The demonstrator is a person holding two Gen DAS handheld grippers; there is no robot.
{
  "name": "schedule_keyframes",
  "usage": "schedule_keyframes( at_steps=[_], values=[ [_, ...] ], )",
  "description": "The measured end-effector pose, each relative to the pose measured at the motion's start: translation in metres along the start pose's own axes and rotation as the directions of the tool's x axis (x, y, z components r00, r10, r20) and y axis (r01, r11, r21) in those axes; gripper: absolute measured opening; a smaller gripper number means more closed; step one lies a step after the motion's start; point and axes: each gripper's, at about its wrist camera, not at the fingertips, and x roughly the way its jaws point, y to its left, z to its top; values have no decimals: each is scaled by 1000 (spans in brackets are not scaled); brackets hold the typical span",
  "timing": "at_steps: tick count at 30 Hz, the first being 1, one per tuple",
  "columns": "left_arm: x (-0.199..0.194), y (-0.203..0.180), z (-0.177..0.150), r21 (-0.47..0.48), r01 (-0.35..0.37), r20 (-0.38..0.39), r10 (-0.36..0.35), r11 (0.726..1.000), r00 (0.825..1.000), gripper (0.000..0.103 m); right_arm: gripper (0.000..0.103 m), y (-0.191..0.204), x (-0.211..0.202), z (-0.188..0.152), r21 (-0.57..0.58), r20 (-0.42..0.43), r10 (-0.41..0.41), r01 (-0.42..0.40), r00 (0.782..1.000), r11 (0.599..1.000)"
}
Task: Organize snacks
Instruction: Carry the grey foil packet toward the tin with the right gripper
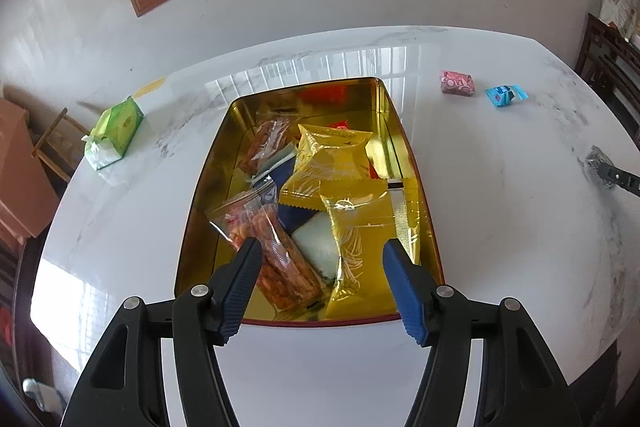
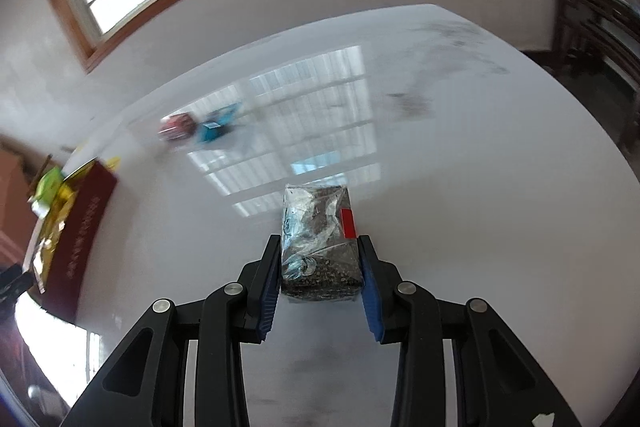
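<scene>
The right gripper (image 2: 320,267) is clamped on a dark seed bar (image 2: 318,243) in clear wrap, low in the middle of its view, above the white bench (image 2: 480,227). The bar looks light and stiff, and its shiny wrap may be slippery, so holding the long sides is good. The left gripper (image 1: 320,259) is apart, with nothing pinched, over the gold tin (image 1: 384,115) full of soft snack bags (image 1: 332,155). Farther off, at the upper right, a pink pack (image 1: 458,83) and a blue pack (image 1: 505,95) lie on the bench. Nothing blocks the way to the tin.
</scene>
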Motion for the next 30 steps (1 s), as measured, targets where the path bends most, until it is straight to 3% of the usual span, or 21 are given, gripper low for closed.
schedule_keyframes(
  at_steps=[9,17,23,30],
  values=[
    [-4,17,-4,-42,12,-1,-12,999,1000,65,34,82,-7,9,-128,-4,133,-132,991,983],
    [-12,33,-9,-66,18,8,-17,998,1000,66,34,169,-3,21,-242,-47,269,-272,962,931],
    [-16,49,-10,-78,15,14,-14,997,1000,68,34,232,10,32,-313,-71,317,-323,946,893],
    [-19,71,-14,-106,21,18,-19,994,1000,72,34,286,48,40,-355,-139,316,-345,939,869]
  ],
)
